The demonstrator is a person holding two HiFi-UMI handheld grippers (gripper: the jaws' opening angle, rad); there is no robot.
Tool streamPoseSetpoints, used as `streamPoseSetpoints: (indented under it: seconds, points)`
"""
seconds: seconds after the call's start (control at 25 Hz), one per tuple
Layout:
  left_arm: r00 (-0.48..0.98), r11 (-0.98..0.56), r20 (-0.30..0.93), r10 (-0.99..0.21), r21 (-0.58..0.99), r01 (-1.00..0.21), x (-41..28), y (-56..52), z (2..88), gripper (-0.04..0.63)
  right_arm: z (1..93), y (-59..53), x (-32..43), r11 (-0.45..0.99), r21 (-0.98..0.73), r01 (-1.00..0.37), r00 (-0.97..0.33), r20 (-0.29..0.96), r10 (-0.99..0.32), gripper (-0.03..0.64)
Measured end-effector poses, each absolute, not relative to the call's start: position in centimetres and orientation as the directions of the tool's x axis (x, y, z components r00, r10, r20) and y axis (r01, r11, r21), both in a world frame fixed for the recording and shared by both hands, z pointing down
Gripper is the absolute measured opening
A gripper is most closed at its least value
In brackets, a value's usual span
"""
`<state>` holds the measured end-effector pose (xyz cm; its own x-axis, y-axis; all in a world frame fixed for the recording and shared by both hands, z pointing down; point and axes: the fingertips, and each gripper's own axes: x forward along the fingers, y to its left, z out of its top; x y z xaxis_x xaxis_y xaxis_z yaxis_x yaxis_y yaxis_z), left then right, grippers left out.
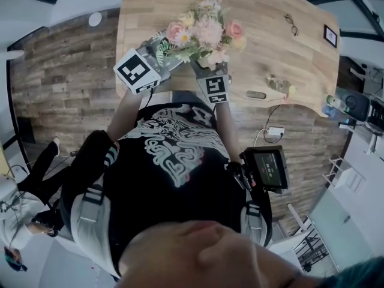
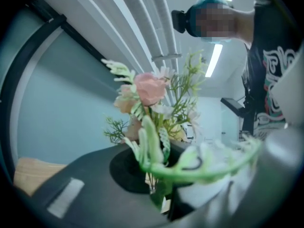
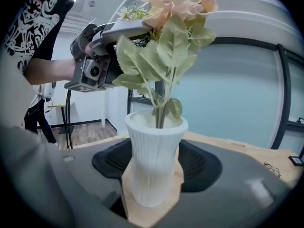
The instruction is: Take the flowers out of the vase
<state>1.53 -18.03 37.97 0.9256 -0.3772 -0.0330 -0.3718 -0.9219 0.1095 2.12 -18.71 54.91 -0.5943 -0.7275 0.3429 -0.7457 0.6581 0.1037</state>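
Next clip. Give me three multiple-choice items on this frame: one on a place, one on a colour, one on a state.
1. Where is the vase?
A. on the floor
B. on the table, between the right claw's jaws
C. on a shelf
2. What colour is the vase?
A. white
B. blue
C. black
3. The left claw is:
A. open and empty
B. shut on the vase
C. shut on the flower stems

Key: B, the vase stands on the wood between that claw's jaws; A, its ribbed wall is white; C, the jaws pinch the green stems.
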Motion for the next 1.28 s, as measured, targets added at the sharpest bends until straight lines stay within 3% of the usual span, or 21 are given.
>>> streamPoseSetpoints:
  seconds: [0.92,1.28]
  points:
    - [0.902,-0.896,-0.023,-0.430,0.135,-0.424,1.2,-17.7,33.0,0.043,54.0,-16.2,4.4,0.611,0.091,-0.786,-0.552,0.340,-0.761,0.308]
    - [0.906,-0.901,-0.017,-0.422,0.114,-0.418,2.1,-17.1,32.7,0.043,53.9,-15.7,5.2,0.598,0.060,-0.799,-0.549,0.335,-0.766,0.353]
